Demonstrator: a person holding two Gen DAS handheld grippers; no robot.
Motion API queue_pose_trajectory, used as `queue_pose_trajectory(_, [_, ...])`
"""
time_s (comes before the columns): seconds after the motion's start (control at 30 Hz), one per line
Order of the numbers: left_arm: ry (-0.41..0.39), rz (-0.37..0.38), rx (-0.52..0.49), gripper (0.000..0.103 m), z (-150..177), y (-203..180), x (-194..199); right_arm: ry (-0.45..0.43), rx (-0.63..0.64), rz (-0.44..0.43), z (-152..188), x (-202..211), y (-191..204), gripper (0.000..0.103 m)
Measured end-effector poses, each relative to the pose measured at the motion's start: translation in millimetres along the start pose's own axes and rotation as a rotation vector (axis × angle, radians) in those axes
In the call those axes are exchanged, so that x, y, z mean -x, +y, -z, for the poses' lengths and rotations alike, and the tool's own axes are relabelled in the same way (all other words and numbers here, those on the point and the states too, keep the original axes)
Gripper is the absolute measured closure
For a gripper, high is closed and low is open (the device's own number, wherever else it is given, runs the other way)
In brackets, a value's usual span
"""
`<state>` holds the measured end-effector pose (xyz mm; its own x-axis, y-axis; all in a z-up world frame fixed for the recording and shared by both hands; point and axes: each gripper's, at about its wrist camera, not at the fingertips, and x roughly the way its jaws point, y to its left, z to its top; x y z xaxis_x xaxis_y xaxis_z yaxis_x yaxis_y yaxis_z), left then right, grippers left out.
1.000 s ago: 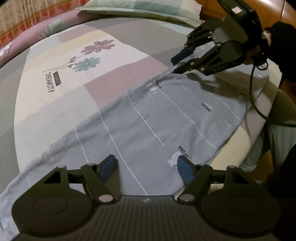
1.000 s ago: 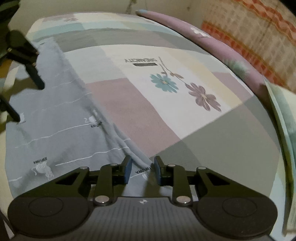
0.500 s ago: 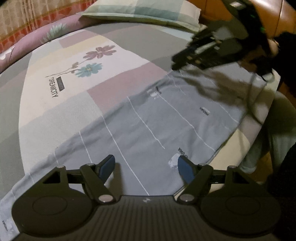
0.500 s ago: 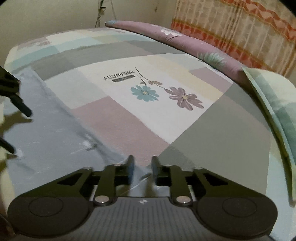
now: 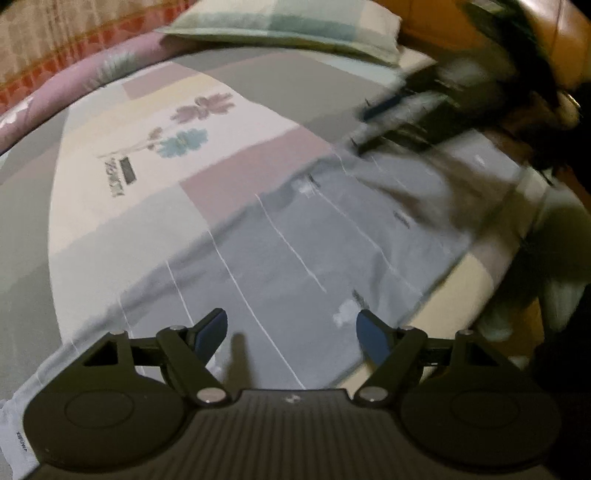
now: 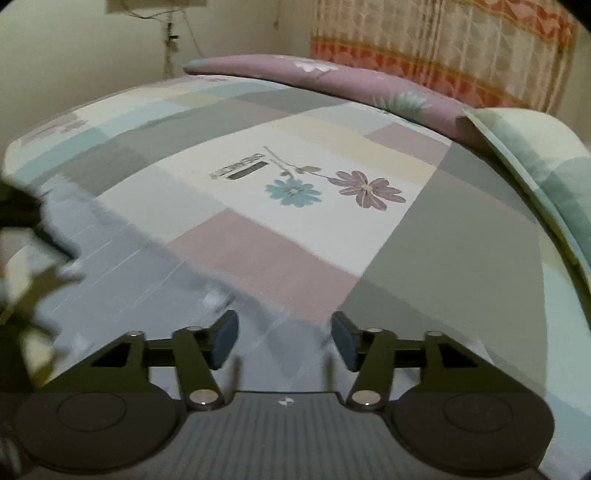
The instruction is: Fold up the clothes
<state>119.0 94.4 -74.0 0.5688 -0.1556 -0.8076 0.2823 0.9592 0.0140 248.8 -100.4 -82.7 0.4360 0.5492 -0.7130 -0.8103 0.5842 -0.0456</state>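
A grey garment [image 5: 314, 240] with thin white stripes lies spread flat on the patchwork bed sheet [image 5: 110, 229], along the bed's near edge. My left gripper [image 5: 291, 325] hangs open just above its near part, nothing between the pads. My right gripper [image 6: 284, 328] hovers over the garment's [image 6: 122, 273] far corner. Its jaws are opening, and the cloth lies below them, not pinched. In the left wrist view the right gripper [image 5: 388, 122] is a dark blur at the upper right. The left gripper [image 6: 22, 214] shows blurred at the left edge of the right wrist view.
A checked pillow [image 5: 295, 26] lies at the head of the bed, against a wooden headboard [image 5: 443, 29]. A purple floral quilt [image 6: 332, 77] runs along the far side below a patterned curtain [image 6: 443, 44]. The person's leg [image 5: 565, 295] stands beside the bed's edge.
The right gripper's jaws went from nearly shut on the garment's corner to wide apart, letting the cloth go. It lifted a little and rolled. The left gripper stayed put.
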Motion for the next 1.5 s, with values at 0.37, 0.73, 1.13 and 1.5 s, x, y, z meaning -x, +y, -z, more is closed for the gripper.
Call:
queue_pose_trajectory(0.37, [0.004,-0.003,0.032,0.019,2.8,-43.8,-31.6,0.047,-0.152,0.077,90.5,39.8,9.6,0.02])
queue_pose_trajectory(0.73, [-0.007,-0.028,0.079,0.019,-25.4,-52.3,-37.1,0.02,-0.48,0.366,146.9,93.0,-89.4,0.015])
queue_pose_trajectory(1.13, [0.002,-0.022,0.059,0.019,-42.2,-67.1,-46.9,-0.039,-0.503,0.462,156.8,133.8,-119.1,0.014])
queue_pose_trajectory(1.5, [-0.012,0.022,-0.041,0.019,-64.8,-106.8,-79.8,0.012,-0.294,0.286,155.5,85.6,-91.7,0.004])
